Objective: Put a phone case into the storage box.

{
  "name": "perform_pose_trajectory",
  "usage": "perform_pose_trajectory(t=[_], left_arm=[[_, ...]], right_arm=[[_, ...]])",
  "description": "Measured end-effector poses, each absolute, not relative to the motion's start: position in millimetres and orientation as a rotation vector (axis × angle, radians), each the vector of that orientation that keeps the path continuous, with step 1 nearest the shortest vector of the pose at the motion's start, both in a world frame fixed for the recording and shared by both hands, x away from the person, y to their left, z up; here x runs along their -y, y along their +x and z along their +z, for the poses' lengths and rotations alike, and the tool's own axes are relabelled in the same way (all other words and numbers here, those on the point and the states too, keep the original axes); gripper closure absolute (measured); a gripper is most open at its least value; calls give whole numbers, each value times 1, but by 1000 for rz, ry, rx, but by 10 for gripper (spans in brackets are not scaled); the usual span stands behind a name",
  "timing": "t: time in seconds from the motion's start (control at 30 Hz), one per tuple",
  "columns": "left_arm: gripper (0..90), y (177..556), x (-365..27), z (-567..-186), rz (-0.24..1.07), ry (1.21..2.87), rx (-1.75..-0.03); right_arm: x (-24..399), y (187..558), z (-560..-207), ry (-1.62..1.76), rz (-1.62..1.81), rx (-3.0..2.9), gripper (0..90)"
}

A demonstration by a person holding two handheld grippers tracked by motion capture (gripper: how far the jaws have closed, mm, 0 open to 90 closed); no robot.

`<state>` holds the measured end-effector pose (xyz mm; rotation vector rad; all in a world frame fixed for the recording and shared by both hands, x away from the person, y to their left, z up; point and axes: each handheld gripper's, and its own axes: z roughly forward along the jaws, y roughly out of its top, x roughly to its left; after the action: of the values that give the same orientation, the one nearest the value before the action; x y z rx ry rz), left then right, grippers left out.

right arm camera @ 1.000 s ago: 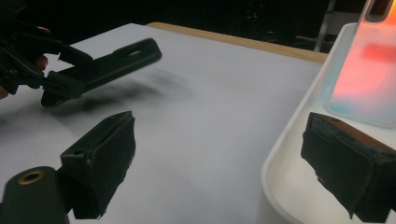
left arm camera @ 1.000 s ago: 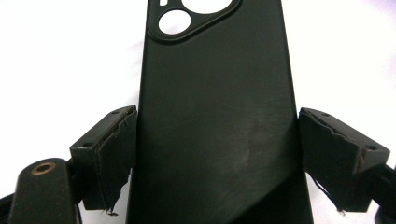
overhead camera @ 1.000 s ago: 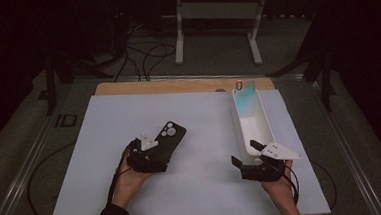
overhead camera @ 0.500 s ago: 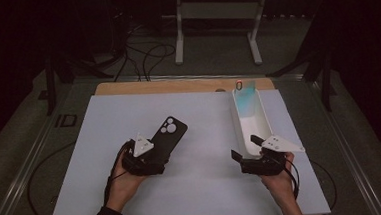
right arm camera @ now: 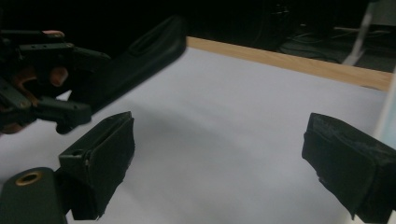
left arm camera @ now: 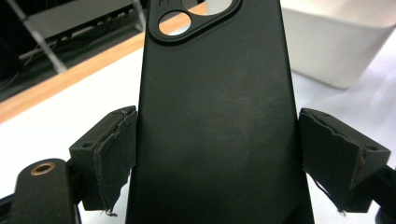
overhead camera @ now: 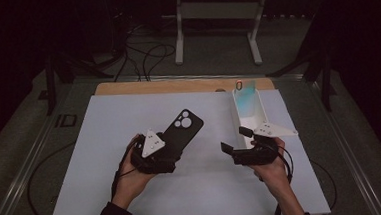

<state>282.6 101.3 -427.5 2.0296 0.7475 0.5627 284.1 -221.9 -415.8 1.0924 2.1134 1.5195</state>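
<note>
Two grippers over the white tabletop [overhead camera: 105,142]. Left gripper [left arm camera: 215,158] clamps a black phone case [left arm camera: 215,116] across its width, pads pressed on both long edges, camera cutouts pointing far-right, case raised off the tabletop at left-centre. Right gripper [right arm camera: 219,158] stands wide open with nothing between the pads, near a white tray [overhead camera: 251,116] at the right.
</note>
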Motion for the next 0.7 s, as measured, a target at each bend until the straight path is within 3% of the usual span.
perform_pose_trajectory(t=[0.4,0.7], left_arm=[[154,277,-76,-415,537,2021,-646],[154,275,-67,-411,512,2003,-617]], right_arm=[[192,299,-401,1103,1576,-2221,95],[178,307,-398,1160,1625,-2286,218]])
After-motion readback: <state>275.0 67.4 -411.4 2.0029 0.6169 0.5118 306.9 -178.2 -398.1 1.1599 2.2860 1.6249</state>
